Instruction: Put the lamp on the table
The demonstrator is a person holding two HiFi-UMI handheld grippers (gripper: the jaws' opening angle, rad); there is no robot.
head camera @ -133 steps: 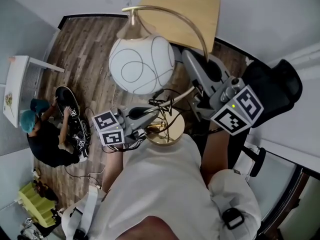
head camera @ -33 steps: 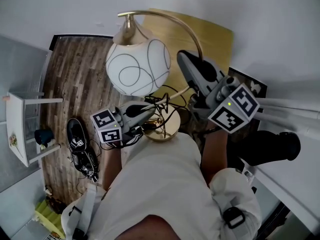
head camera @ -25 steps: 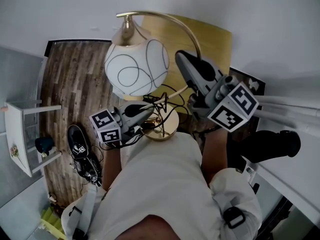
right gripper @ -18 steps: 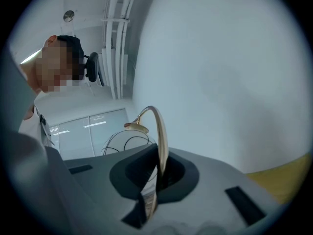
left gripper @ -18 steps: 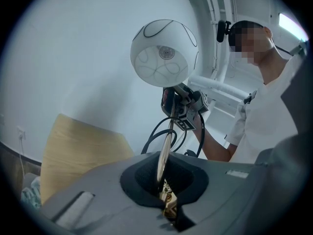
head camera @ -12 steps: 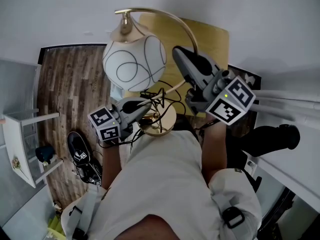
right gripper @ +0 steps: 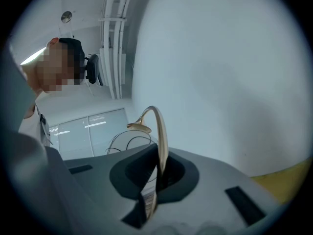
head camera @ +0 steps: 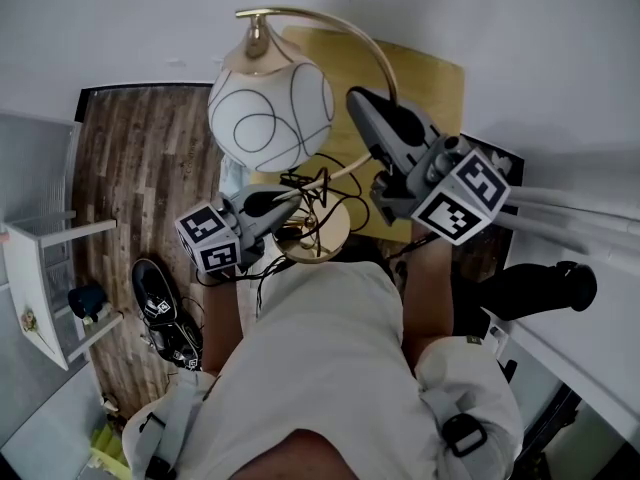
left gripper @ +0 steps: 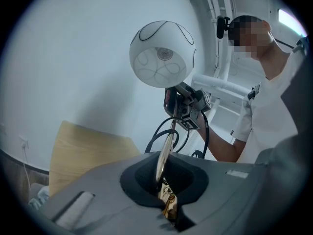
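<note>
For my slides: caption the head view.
Left gripper and right gripper hold a brass-stemmed lamp with white globe shade by a pale wooden table.

we see the lamp (head camera: 270,118) at upper centre, roughly upright: white globe shade with black swirls, arched brass stem, round brass base; the light wooden table (head camera: 425,78) lies behind it, upper right

- No word, number or brand name can be read anywhere.
- The left cube (head camera: 212,240), on the left gripper (head camera: 290,201), bears only black-and-white square patterns, with no letters.
- The right cube (head camera: 462,196), on the right gripper (head camera: 356,100), bears the same kind of patterns.
- The black shoes (head camera: 152,280) on the floor (head camera: 150,158) carry white marks too small to read.
</note>
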